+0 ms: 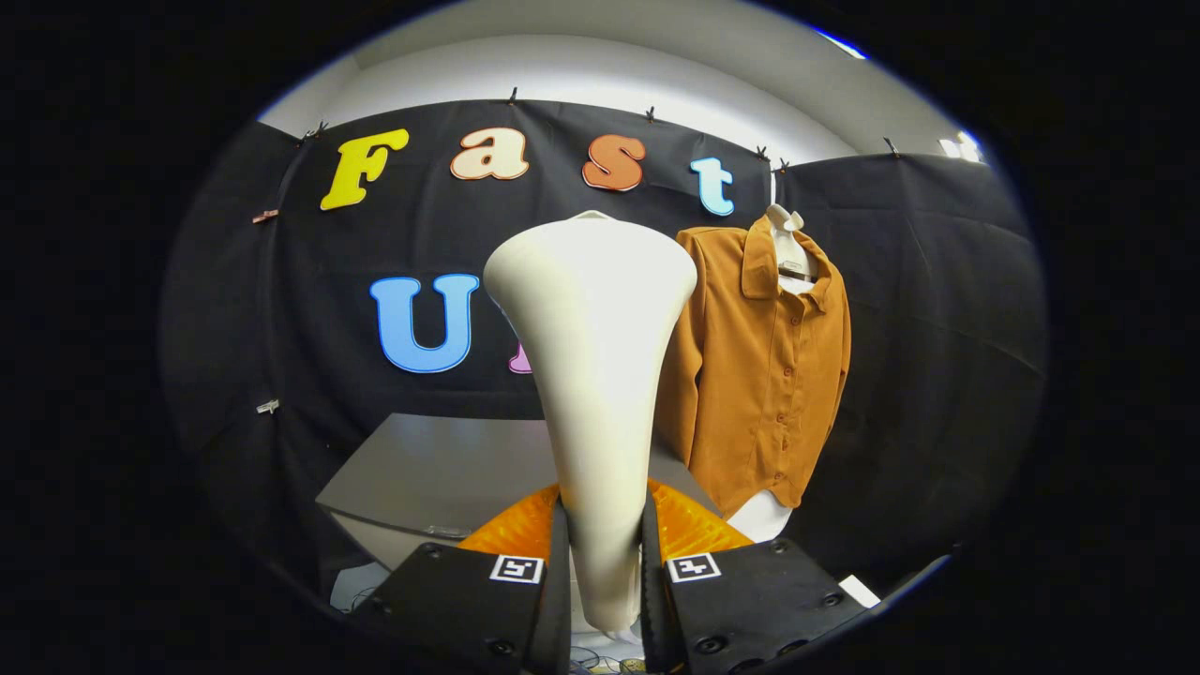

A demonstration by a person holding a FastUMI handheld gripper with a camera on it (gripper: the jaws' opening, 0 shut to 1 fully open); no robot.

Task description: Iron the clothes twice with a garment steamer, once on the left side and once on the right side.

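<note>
My gripper [605, 553] is shut on the narrow handle of a cream-white garment steamer [595, 356], both orange fingers [511, 530] pressing its sides. The steamer stands upright between the fingers, its wide head flaring at the top. An orange-brown button shirt [764, 366] hangs on a white mannequin torso [786, 246] beyond the fingers, to the right of the steamer head. The steamer head overlaps the shirt's left sleeve from my viewpoint; whether it touches the cloth I cannot tell. The shirt's left edge is hidden behind the steamer.
A grey table [422, 469] stands beyond the fingers to the left of the shirt, against the black cloth wall [937, 328]. Cables lie on the floor [600, 661] below the gripper. A small white piece [858, 591] lies low on the right.
</note>
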